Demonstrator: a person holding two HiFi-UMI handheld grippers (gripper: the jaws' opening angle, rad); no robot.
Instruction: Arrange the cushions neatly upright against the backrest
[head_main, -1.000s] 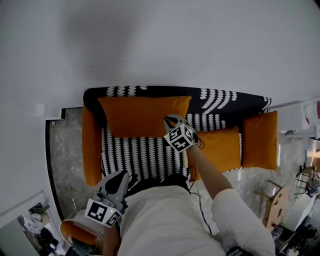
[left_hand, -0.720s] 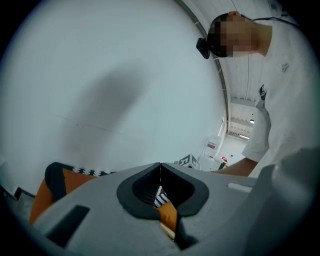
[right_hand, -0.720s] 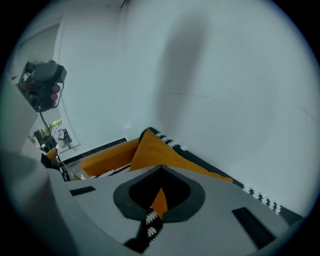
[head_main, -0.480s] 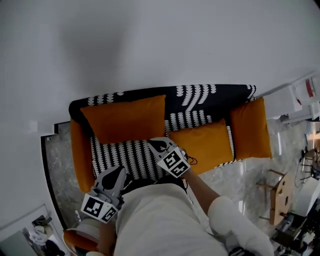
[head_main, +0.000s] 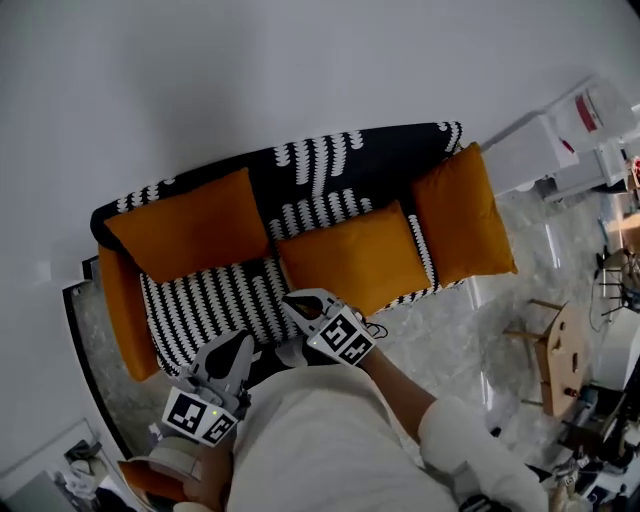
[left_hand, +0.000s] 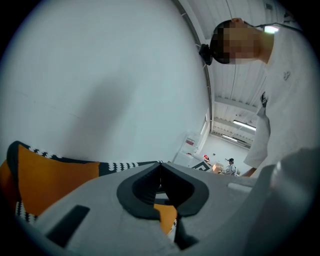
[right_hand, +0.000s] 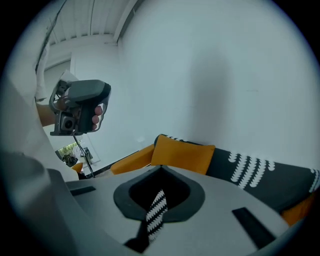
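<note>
Two orange cushions lean on the black-and-white sofa's backrest (head_main: 350, 160): the left cushion (head_main: 190, 235) and the right cushion (head_main: 350, 258), side by side. My right gripper (head_main: 300, 303) hovers at the seat's front edge, just short of the right cushion, shut and holding nothing. My left gripper (head_main: 238, 350) is lower left, by my body, with its jaws together and nothing in them. In the right gripper view the jaws (right_hand: 161, 169) meet, with a cushion (right_hand: 182, 155) beyond. In the left gripper view the tips (left_hand: 161, 166) touch, with a cushion (left_hand: 50, 180) at left.
Orange armrests close the sofa at the left (head_main: 118, 315) and right (head_main: 462, 215). A white wall stands behind it. White units (head_main: 560, 140) stand at the upper right, with a wooden stool (head_main: 555, 370) and clutter on the marble floor (head_main: 470, 340).
Both grippers have drawn back from the sofa toward my body. The right gripper has left the left cushion's corner. My view has swung, so the sofa now sits left and tilted.
</note>
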